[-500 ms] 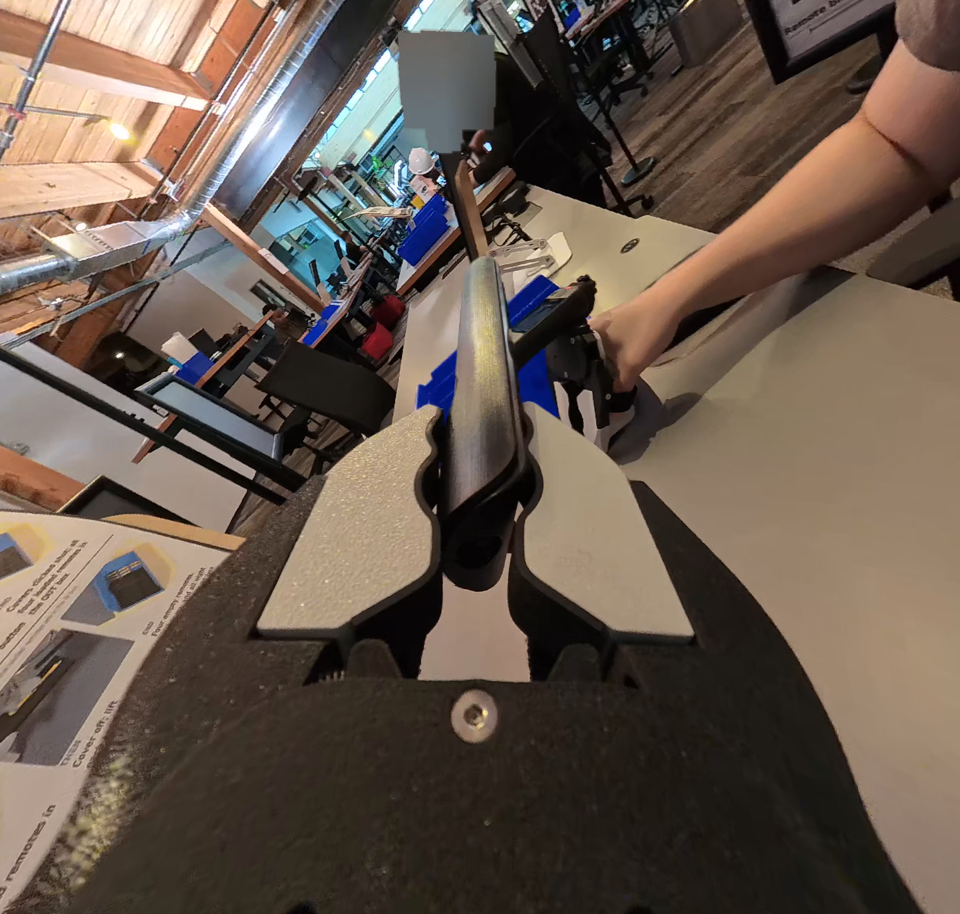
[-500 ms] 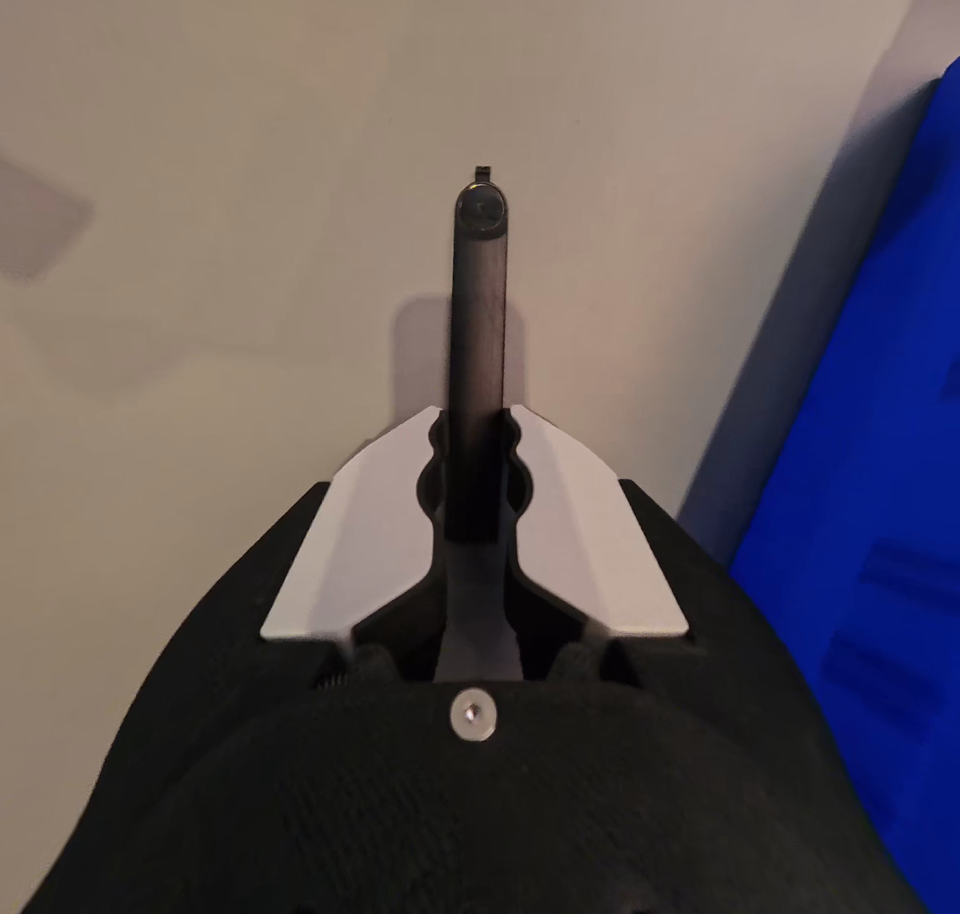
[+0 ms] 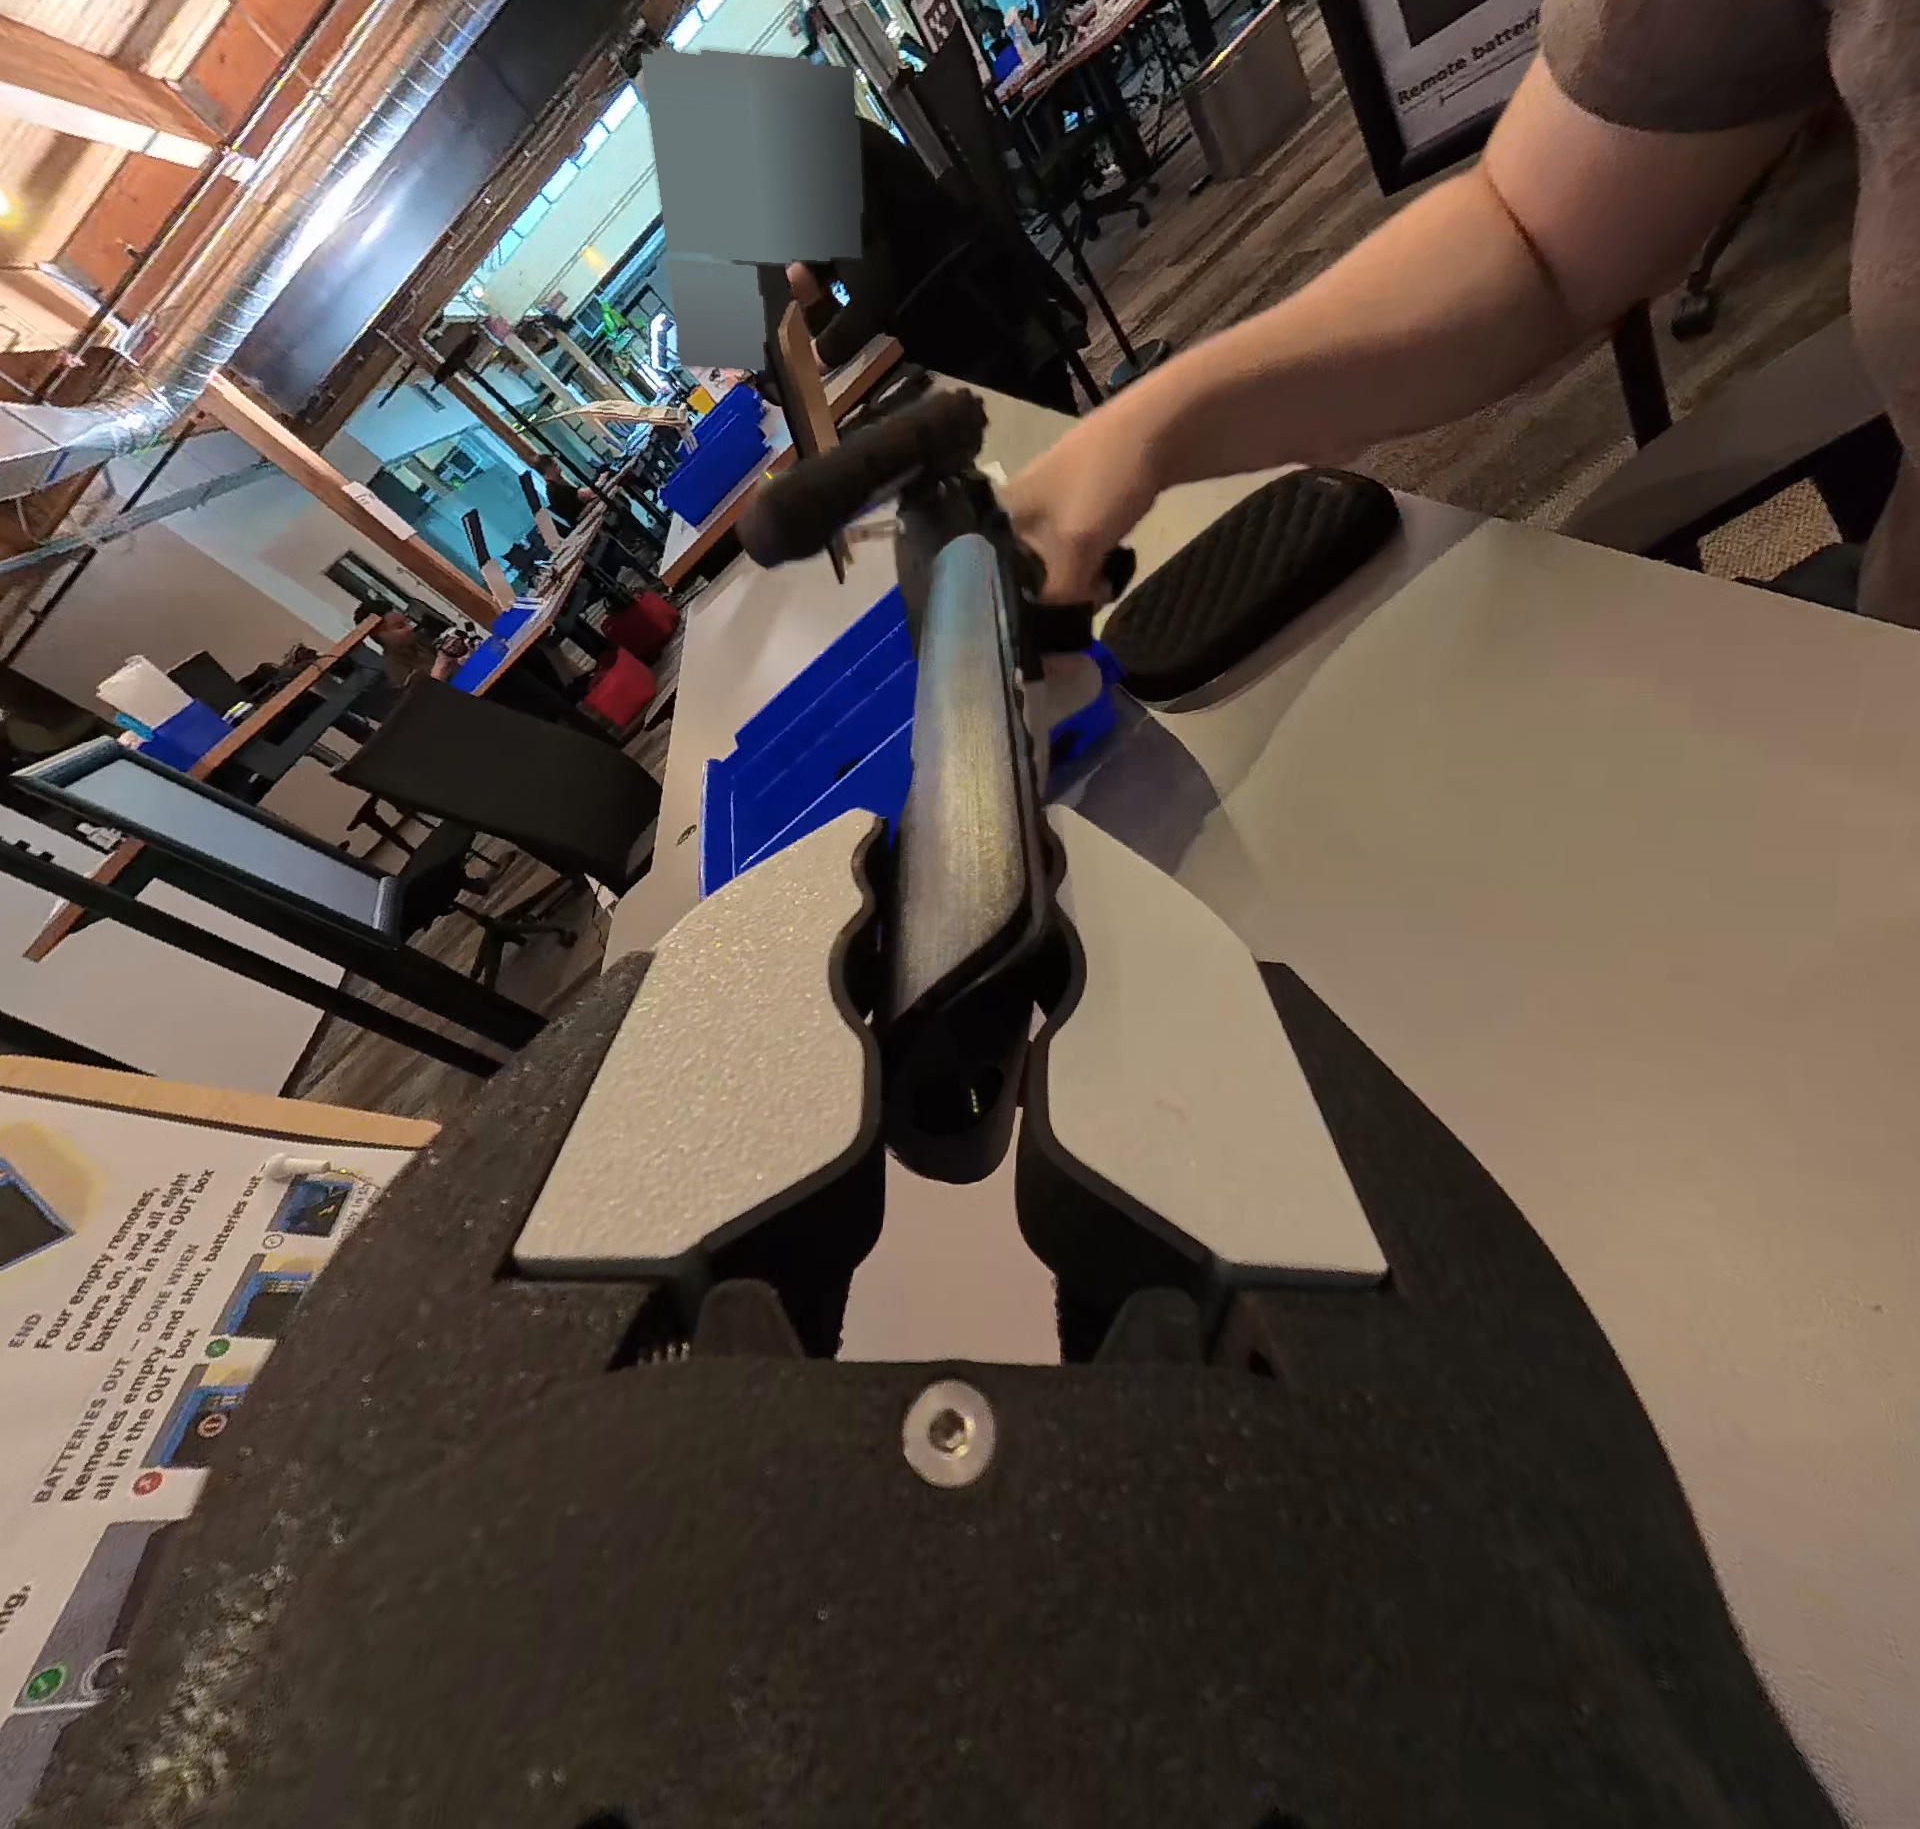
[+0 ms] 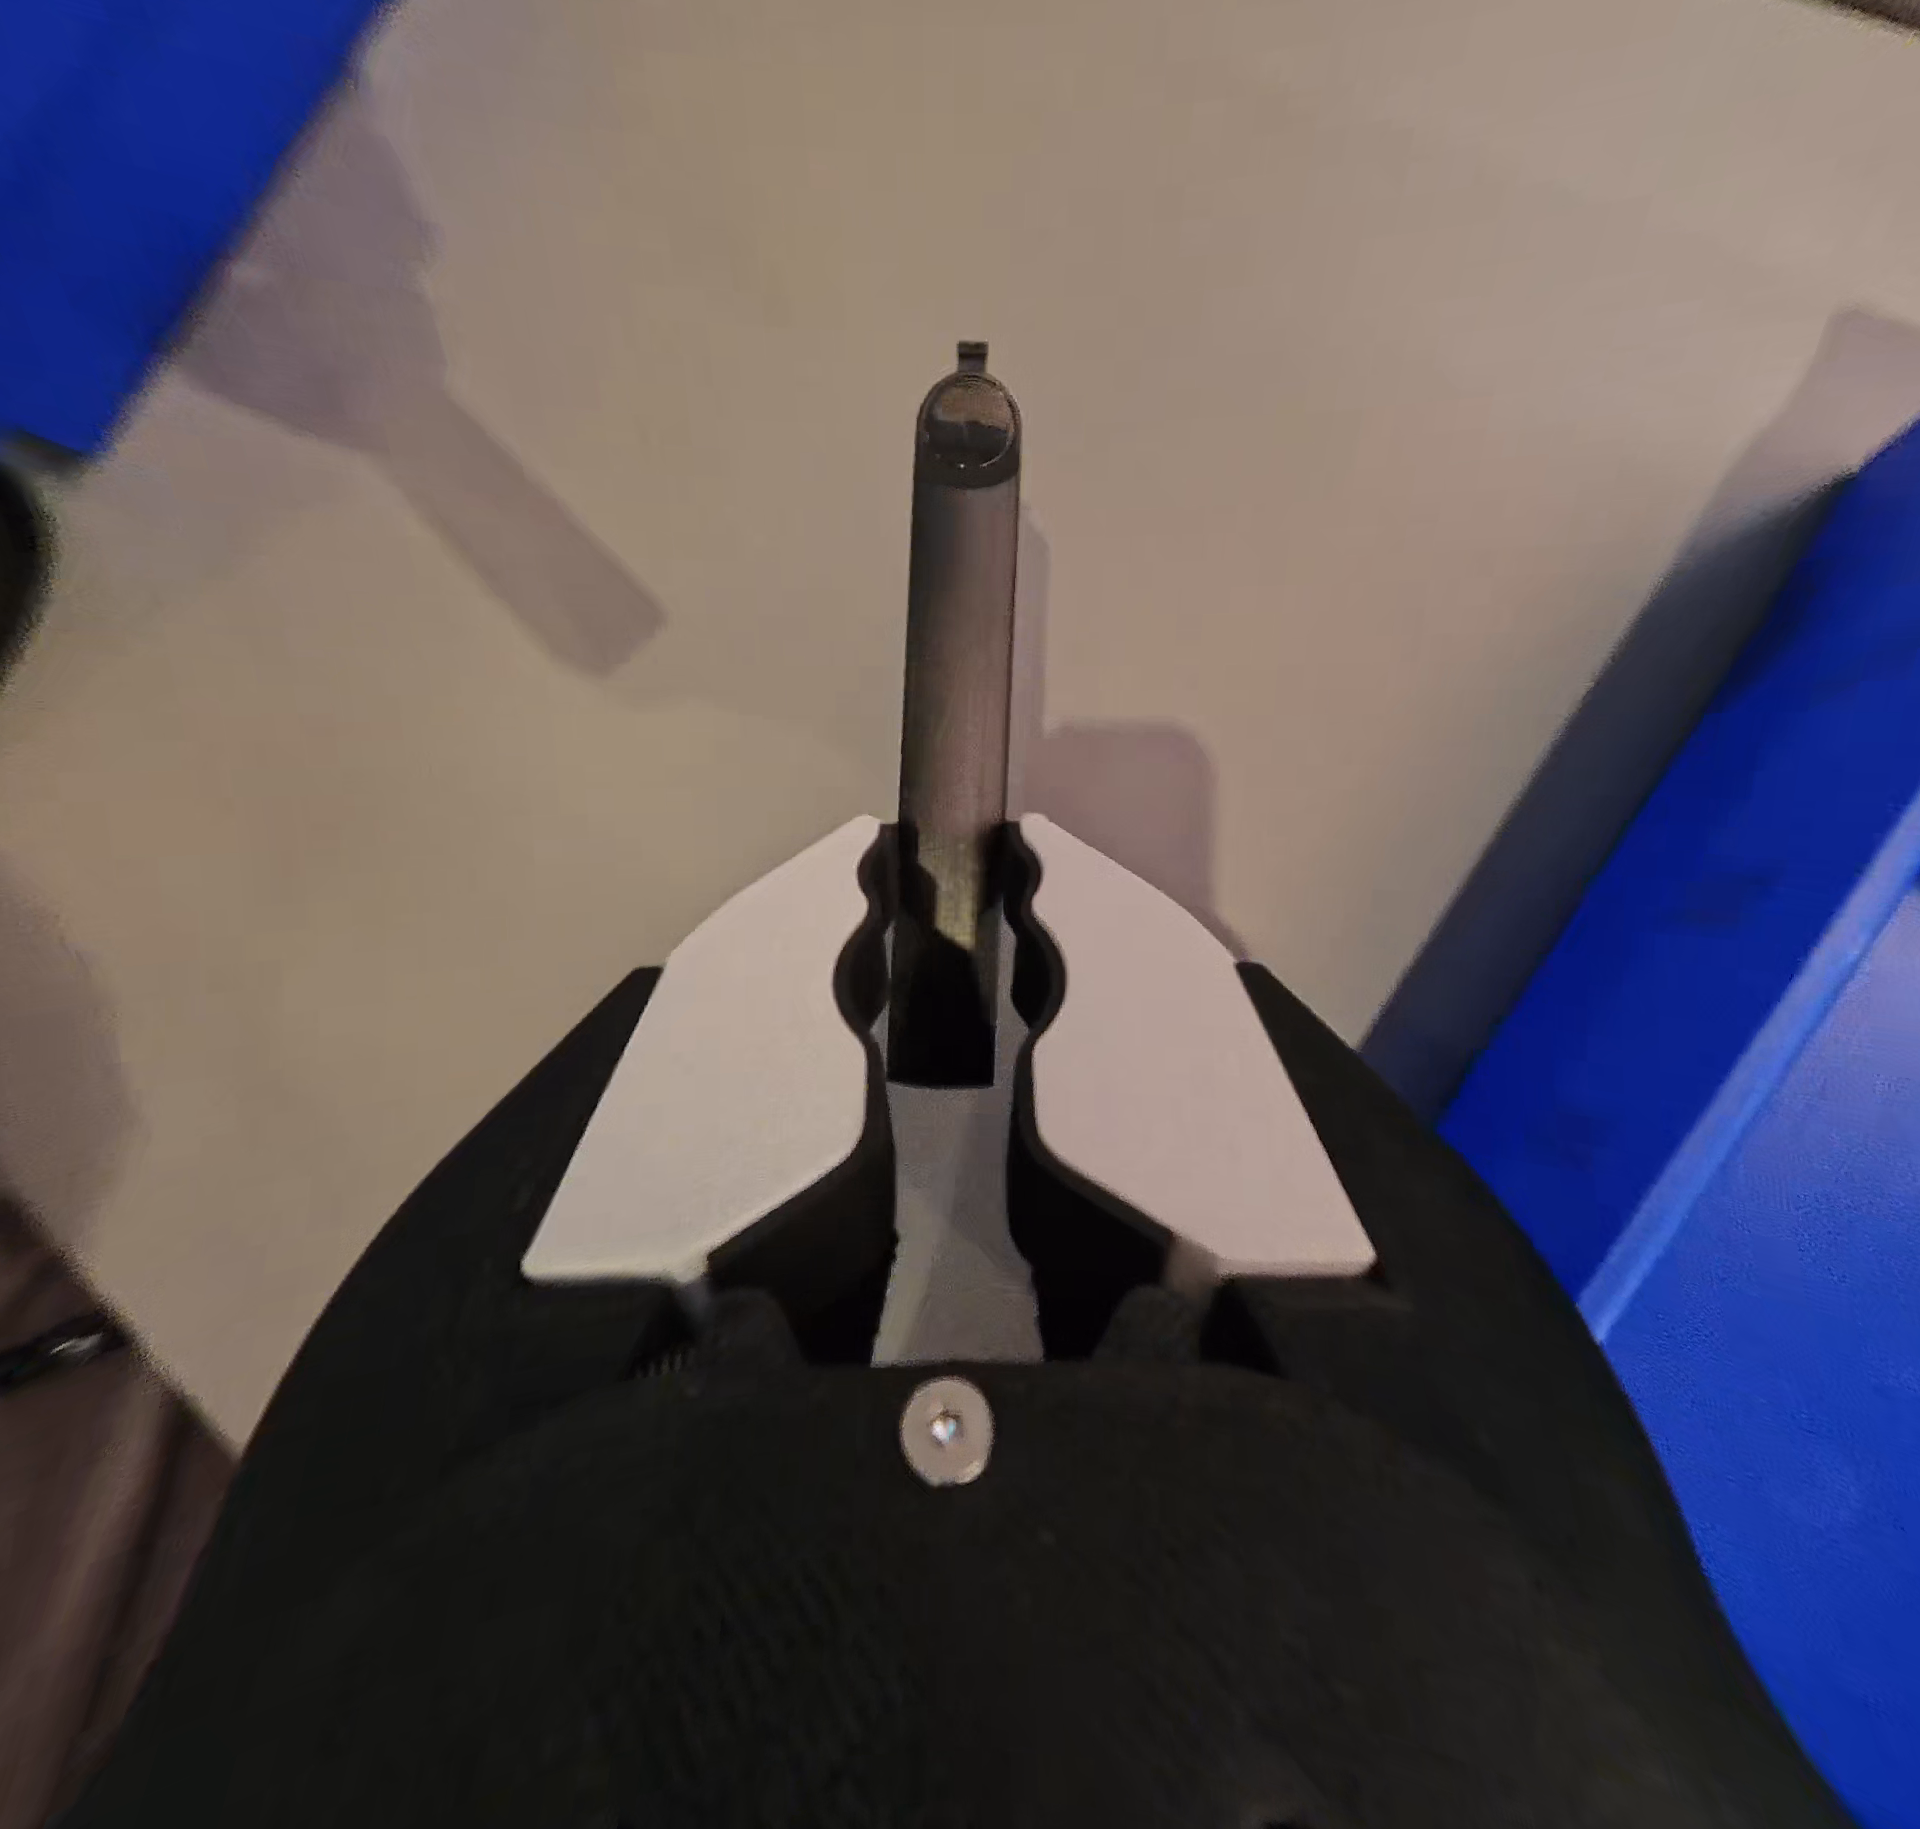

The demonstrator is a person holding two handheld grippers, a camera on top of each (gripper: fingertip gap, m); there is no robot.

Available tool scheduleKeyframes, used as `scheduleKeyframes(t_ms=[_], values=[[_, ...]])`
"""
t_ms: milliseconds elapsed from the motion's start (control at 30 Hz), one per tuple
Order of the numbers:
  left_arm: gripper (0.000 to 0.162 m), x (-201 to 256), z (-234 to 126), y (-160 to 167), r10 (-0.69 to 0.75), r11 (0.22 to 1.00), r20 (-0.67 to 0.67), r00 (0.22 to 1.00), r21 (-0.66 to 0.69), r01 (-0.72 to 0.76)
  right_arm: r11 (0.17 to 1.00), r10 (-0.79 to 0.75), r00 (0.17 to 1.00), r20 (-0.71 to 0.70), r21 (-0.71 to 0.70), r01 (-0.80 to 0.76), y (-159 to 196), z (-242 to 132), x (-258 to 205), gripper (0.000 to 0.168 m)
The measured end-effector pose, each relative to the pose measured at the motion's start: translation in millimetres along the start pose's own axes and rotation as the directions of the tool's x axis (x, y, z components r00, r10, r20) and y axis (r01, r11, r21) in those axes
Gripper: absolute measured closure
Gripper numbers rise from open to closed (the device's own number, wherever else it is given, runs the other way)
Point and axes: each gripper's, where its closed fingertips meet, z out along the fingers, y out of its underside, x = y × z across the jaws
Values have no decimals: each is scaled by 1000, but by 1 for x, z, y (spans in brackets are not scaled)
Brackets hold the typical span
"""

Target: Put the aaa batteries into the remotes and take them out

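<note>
Bare table (image 4: 1195, 221) lies between 2 blue bins (image 4: 156, 117), (image 4: 1714, 896).

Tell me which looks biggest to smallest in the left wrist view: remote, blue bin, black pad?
1. Remote, though it's nearest the camera, so unsure.
2. Blue bin and black pad look alike.

The remote (image 3: 971, 823) clamped in the left gripper (image 3: 961, 958) looked like matt black plastic with a faint sheen. The gripper's fingers (image 3: 717, 1052) were grainy grey, its body rough black. Beyond the remote, the bin (image 3: 821, 740) was glossy blue plastic on a smooth pale table (image 3: 1558, 896). The right gripper (image 4: 956, 896) held a dark, satin-finished cover (image 4: 956, 636).
</note>
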Motion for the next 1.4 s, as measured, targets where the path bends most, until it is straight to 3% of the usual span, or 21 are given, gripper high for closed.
scheduleKeyframes(t_ms=[300,467,667,767,933,1400], values=[[137,7,3,-6,46,999,-29,999,20,-45,989,-143,938,315,27,142,-55,-72,-45,148],[137,9,5,-17,95,995,-23,995,44,-94,969,-190,804,563,-22,245,-69,-105,-81,148],[137,14,13,-36,192,980,-17,981,48,-191,931,-151,644,750,-112,348,-70,-124,-106,148],[137,13,14,-40,225,974,2,974,29,-225,904,-171,611,773,-124,409,-69,-128,-111,148],[137,14,15,-48,281,960,18,959,8,-281,866,-222,627,747,-145,479,-68,-134,-107,148],[137,5,10,-42,259,965,58,964,20,-261,854,-234,677,698,-185,486,-73,-132,-103,148]])
